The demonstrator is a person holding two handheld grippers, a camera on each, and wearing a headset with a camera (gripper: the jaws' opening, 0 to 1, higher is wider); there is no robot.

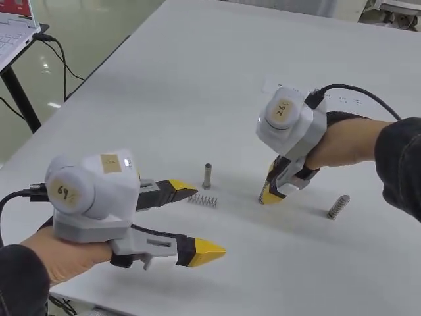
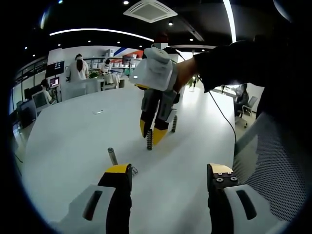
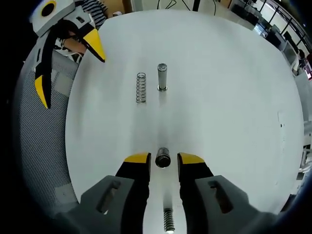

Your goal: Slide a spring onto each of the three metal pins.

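One white table carries all the work. A laptop sits off its edge at 10 o'clock in the head view.

The left gripper is at 7 o'clock in that view, pointing toward 3 o'clock. It is released: its yellow-tipped jaws stand wide apart with bare table between them.

The right gripper reaches in from 2 o'clock and points steeply down, its tips at the table just right of centre. In the right gripper view its jaws stand narrow on either side of a sprung pin, seen end-on with the coil round its top. A sliver of table shows on each side of that pin, so the jaws look slack rather than clenched on it. In the left gripper view this pin stands upright at the right gripper's tips, near 12 o'clock.

The bare pin stands upright near the centre of the head view, at 9 o'clock from the right gripper's tips and apart from them. A second sprung pin stands at 4 o'clock from those tips, well clear of both grippers.

The loose spring lies flat at 6 o'clock from the bare pin. It is just beside the pin without touching it, and near the left gripper's upper jaw tip.
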